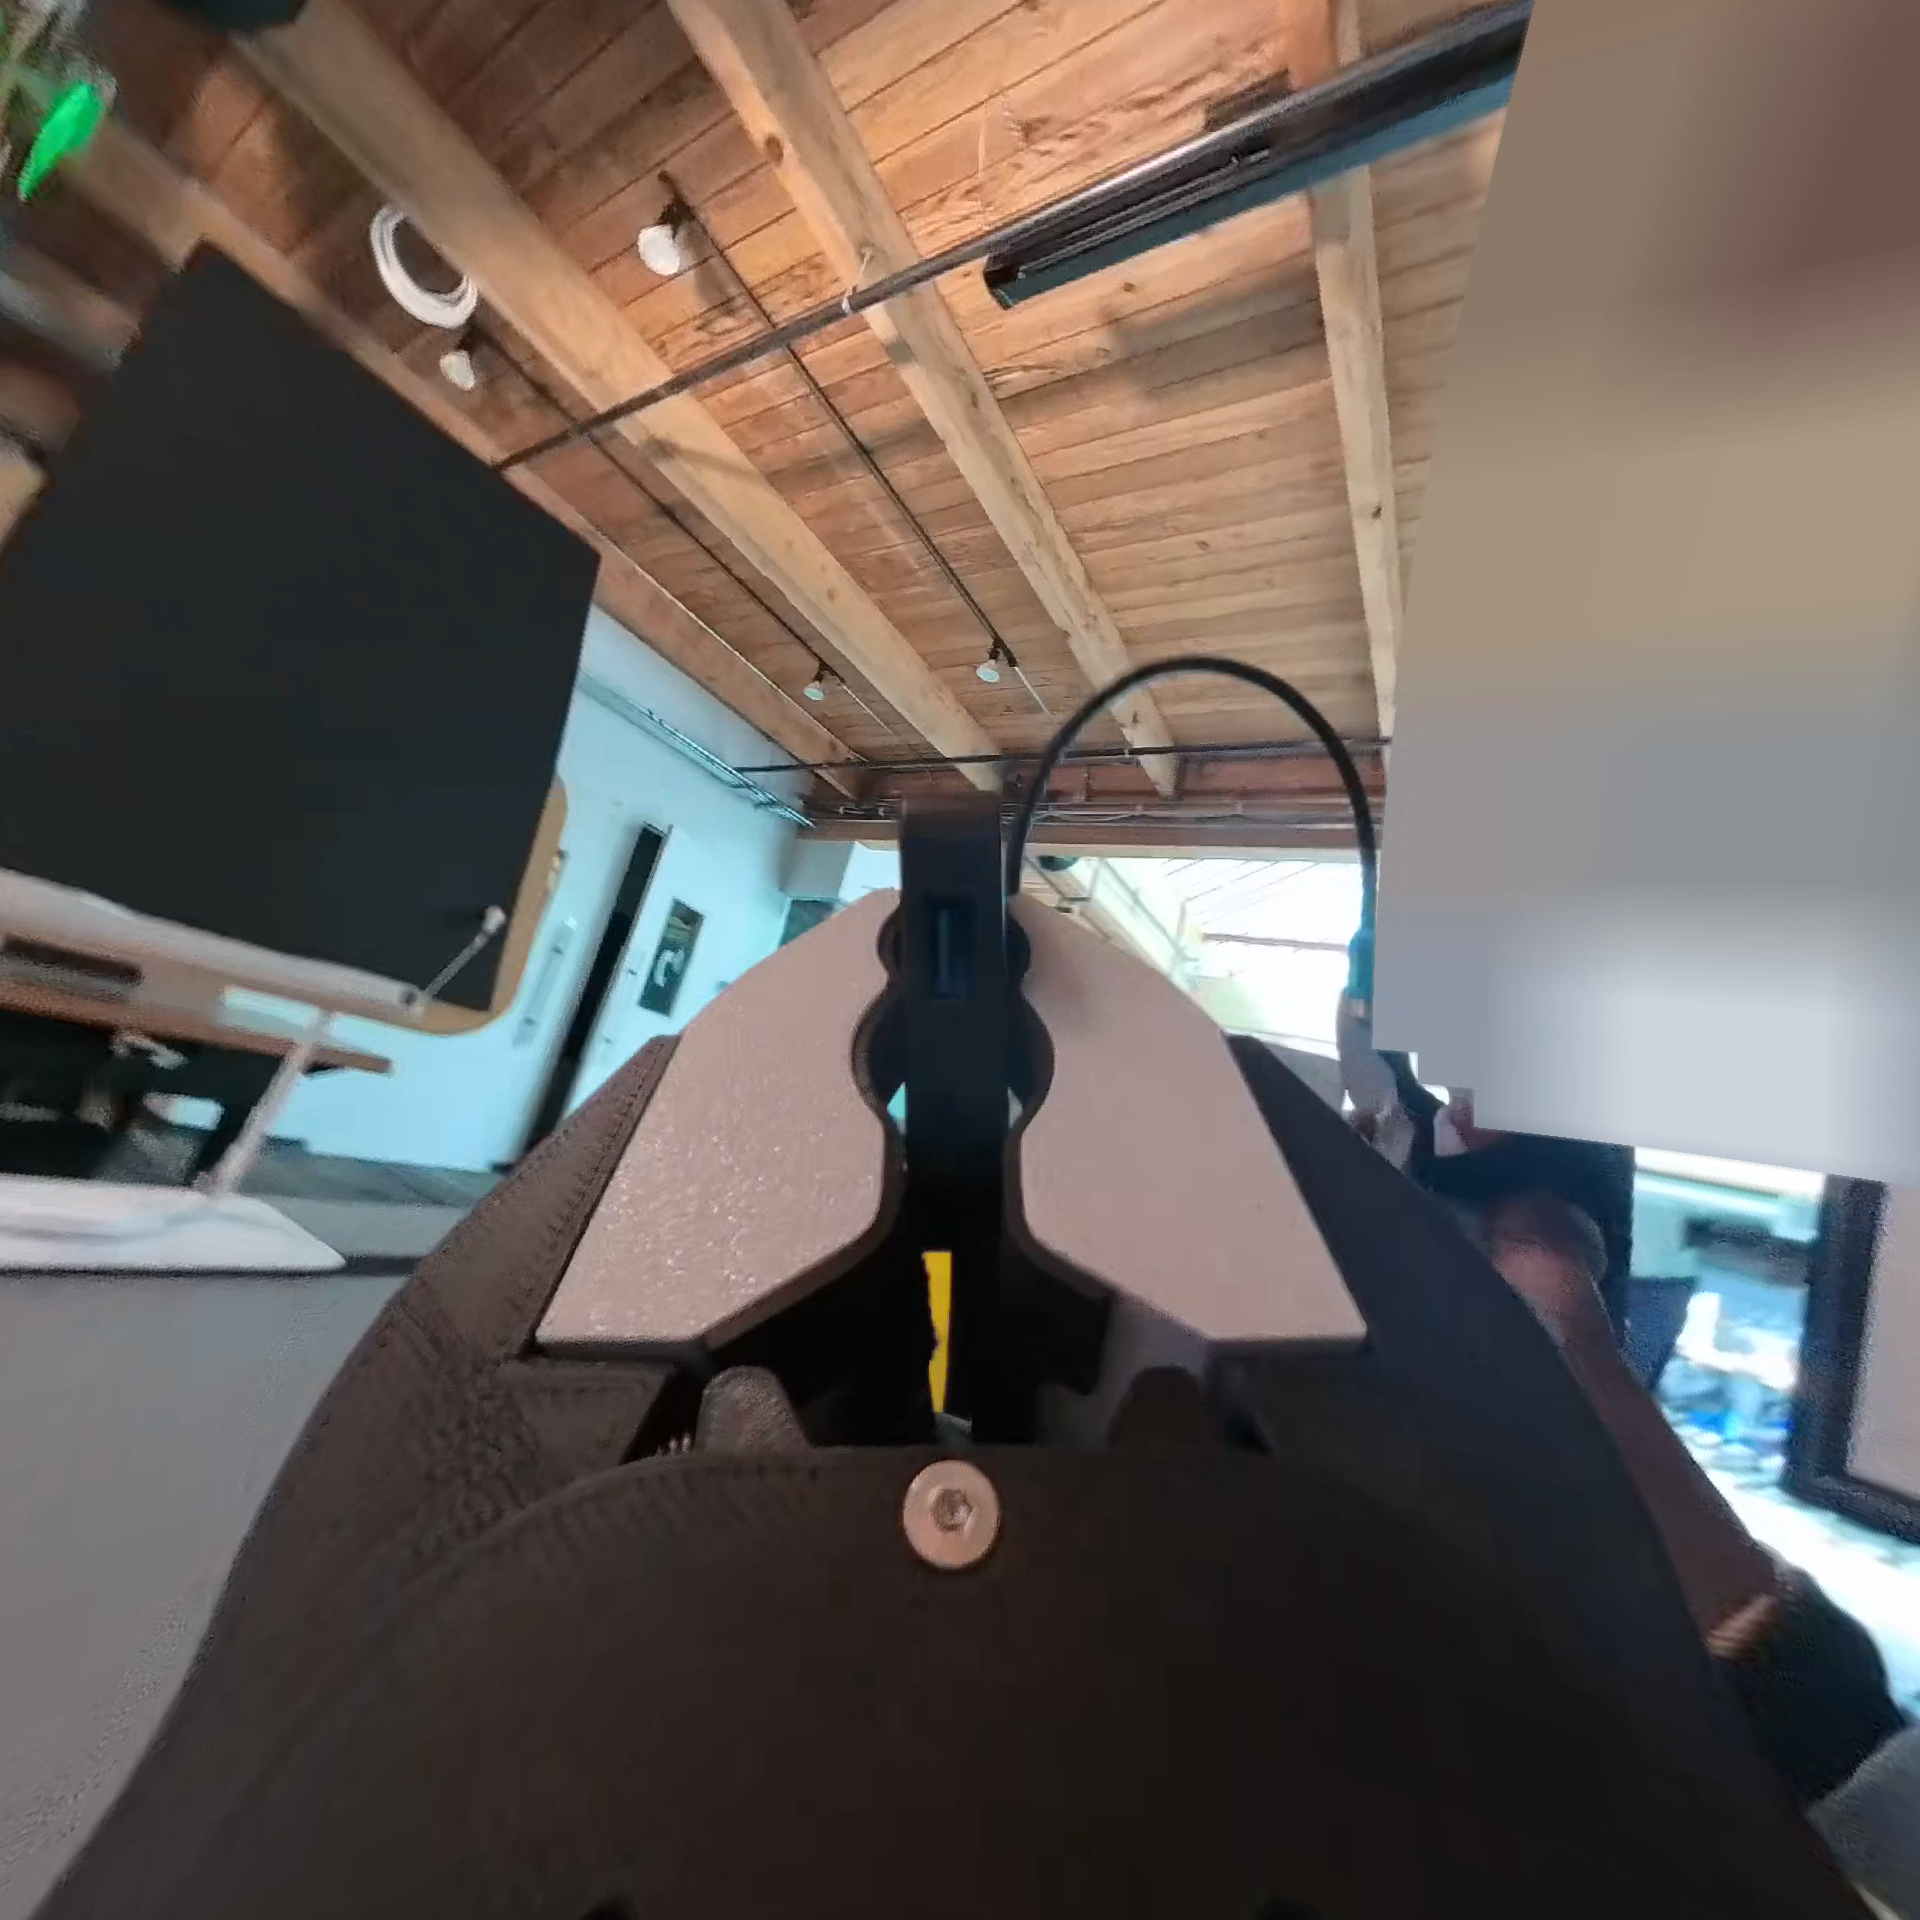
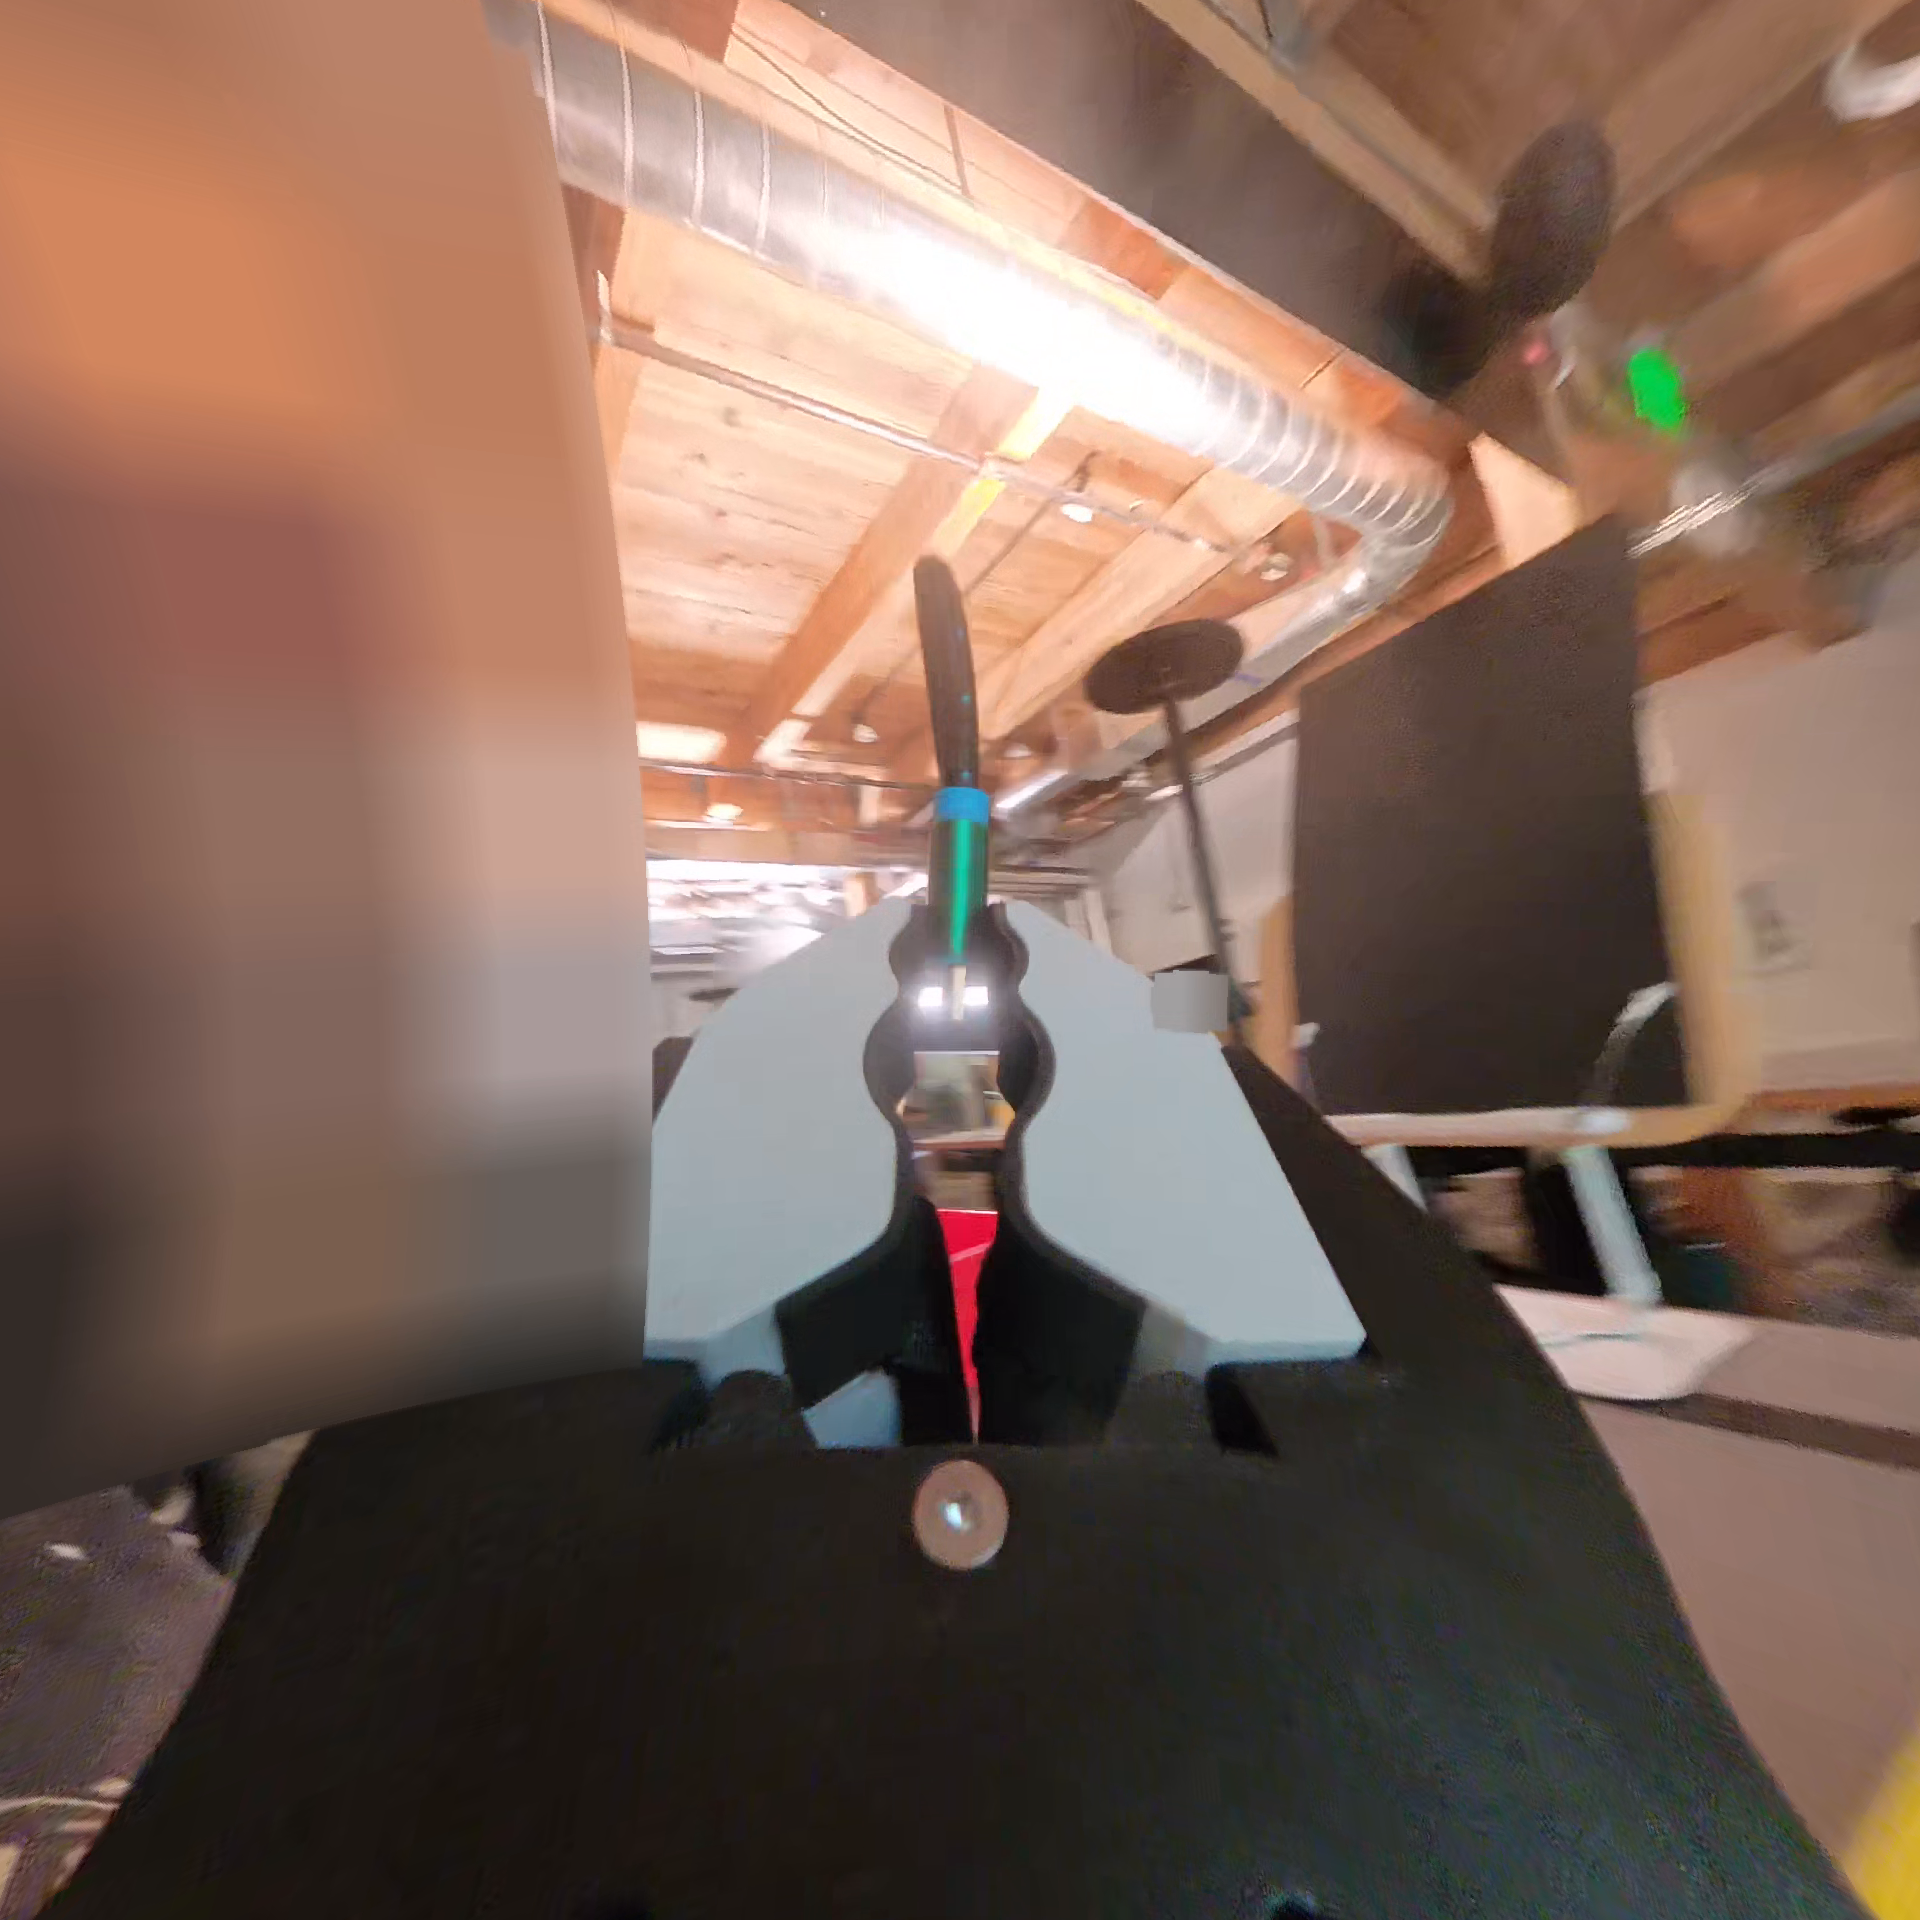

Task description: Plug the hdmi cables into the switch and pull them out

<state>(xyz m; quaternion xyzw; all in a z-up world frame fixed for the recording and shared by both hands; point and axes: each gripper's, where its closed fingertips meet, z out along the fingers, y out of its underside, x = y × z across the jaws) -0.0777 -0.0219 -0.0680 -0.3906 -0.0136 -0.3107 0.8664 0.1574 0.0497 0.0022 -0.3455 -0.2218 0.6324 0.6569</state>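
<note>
Wooden ceiling beams fill both views; both claws tilt upward. Left claw (image 1: pixel 954 997) is closed on the black switch (image 1: pixel 952 935), held edge-on with one port facing the camera. A thin black cable (image 1: pixel 1195 670) arcs from behind the switch to the right. Right claw (image 2: pixel 956 997) is clamped on the cable's metal plug (image 2: pixel 954 1000) (green-and-blue collar above), apart from the switch.

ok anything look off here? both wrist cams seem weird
Both grippers point up at the wooden ceiling, not at a table. The left gripper clamps the black switch edge-on; the right gripper clamps a teal-collared cable plug. The plug is not in the switch. No damage visible.
</note>
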